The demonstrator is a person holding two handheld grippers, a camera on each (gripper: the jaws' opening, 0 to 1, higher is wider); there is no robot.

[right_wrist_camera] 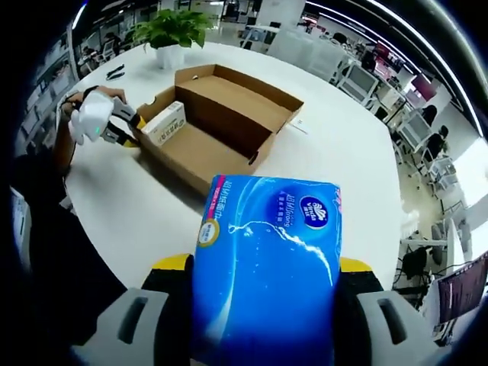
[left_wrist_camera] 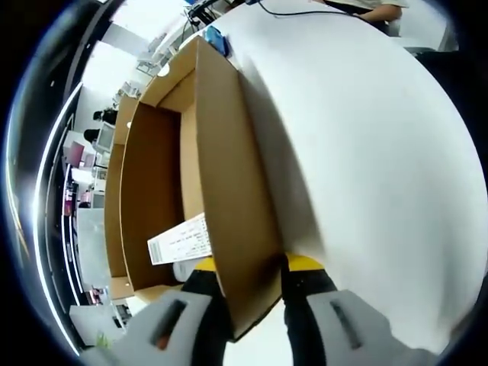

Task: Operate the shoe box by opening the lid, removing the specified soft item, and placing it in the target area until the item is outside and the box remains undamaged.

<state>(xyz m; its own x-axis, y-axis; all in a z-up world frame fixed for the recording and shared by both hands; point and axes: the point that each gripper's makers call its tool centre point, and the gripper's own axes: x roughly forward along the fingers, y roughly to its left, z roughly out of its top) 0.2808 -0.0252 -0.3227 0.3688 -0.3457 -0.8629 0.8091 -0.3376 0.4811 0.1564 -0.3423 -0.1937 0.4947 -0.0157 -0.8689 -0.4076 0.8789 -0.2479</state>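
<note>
One tissue pack [right_wrist_camera: 267,267] gripped; one shoe box [right_wrist_camera: 217,122], maybe pinched.

Tissue pack [right_wrist_camera: 267,267] lower end cut off by frame, box label [left_wrist_camera: 180,242] print unreadable (too small)

The left gripper [left_wrist_camera: 252,278] clamps its jaws on either side of a cardboard wall [left_wrist_camera: 236,221]. The right gripper [right_wrist_camera: 263,278] grips a blue pack [right_wrist_camera: 267,267], held up near the camera.

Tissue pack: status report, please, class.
Right gripper shut on tissue pack, clear of shoe box. Left gripper shut on box wall. White table ahead.
</note>
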